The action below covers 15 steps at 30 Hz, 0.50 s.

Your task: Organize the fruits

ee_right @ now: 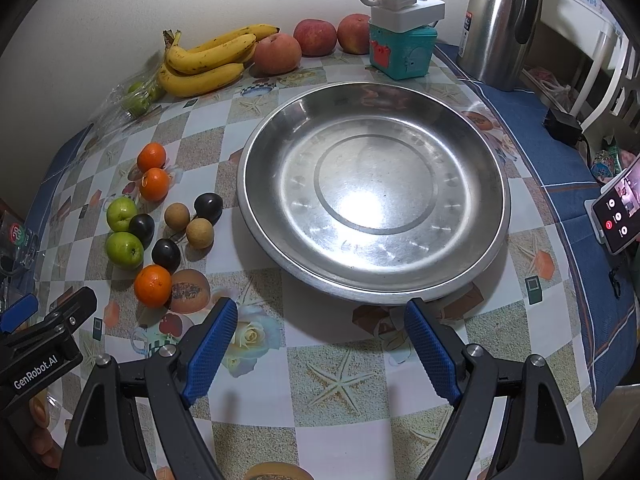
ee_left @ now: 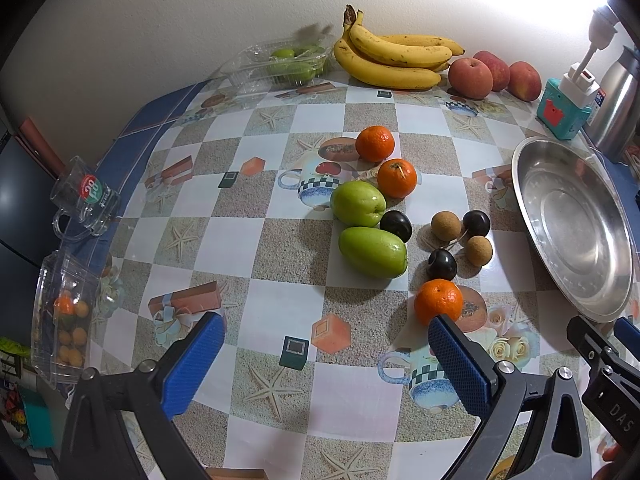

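Loose fruit lies mid-table: three tangerines, the nearest one (ee_left: 438, 301) (ee_right: 152, 285), two green fruits (ee_left: 373, 252) (ee_right: 124, 249), three dark plums (ee_left: 442, 264) and two brown longans (ee_left: 445, 225) (ee_right: 199, 233). An empty steel basin (ee_left: 536, 184) (ee_right: 472, 264) stands to their right. Bananas (ee_left: 390, 60) (ee_right: 200, 66) and red apples (ee_left: 470, 73) (ee_right: 277, 54) rest by the wall. My left gripper (ee_left: 324, 334) is open above the cloth, short of the fruit. My right gripper (ee_right: 320, 322) is open at the basin's near rim, nothing between its pads.
A clear tray of green fruit (ee_left: 280, 64), a glass mug (ee_left: 86, 200) and a plastic box of small fruit (ee_left: 64, 316) sit at the left. A teal box with a power strip (ee_right: 402, 46), a steel flask (ee_right: 498, 20) and a phone (ee_right: 616, 210) are on the right.
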Available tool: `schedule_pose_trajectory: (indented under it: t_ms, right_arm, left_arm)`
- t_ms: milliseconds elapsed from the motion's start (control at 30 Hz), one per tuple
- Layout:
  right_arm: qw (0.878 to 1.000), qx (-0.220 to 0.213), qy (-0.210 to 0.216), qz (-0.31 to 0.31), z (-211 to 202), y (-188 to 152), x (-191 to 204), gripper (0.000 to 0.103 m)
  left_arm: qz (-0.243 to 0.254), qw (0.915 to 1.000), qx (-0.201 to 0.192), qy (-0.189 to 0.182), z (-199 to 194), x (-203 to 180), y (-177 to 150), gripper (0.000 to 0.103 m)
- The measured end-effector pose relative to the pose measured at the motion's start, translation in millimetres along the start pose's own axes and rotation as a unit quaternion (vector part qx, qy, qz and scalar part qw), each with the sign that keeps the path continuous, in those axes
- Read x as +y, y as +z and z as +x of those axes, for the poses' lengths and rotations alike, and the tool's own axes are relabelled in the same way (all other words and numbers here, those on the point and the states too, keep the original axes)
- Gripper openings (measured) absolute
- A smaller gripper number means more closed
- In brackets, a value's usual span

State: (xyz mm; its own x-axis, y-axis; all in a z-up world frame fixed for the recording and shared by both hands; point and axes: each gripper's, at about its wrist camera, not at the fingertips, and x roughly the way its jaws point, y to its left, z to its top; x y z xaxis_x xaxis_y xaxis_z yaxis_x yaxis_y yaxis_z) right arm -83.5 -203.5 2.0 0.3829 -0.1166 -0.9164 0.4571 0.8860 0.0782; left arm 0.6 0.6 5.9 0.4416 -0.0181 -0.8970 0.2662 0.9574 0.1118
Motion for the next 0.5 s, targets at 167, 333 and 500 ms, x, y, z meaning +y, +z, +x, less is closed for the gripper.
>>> schedule_pose_trajectory:
  t_ms: [167,333,500]
  right_arm:
    - [1.000,0.000,0.000,0.000,0.3,-0.1,0.2,0.086]
    - [1.000,0.001,-0.001,0.000,0.5,-0.4,0.6,0.086]
    - [1.000,0.001,-0.001,0.000,1.1,-0.5,1.0,0.086]
  left_arm:
    - [0.000,1.0000,0.000,0.000,0.0,-0.2,0.0,0.103]
    - [0.000,1.0000,0.000,0.000,-0.1,-0.2,0.1,0.103]
    - [0.000,1.0000,-0.001,0.001,-0.2,-0.4,0.0,0.103]
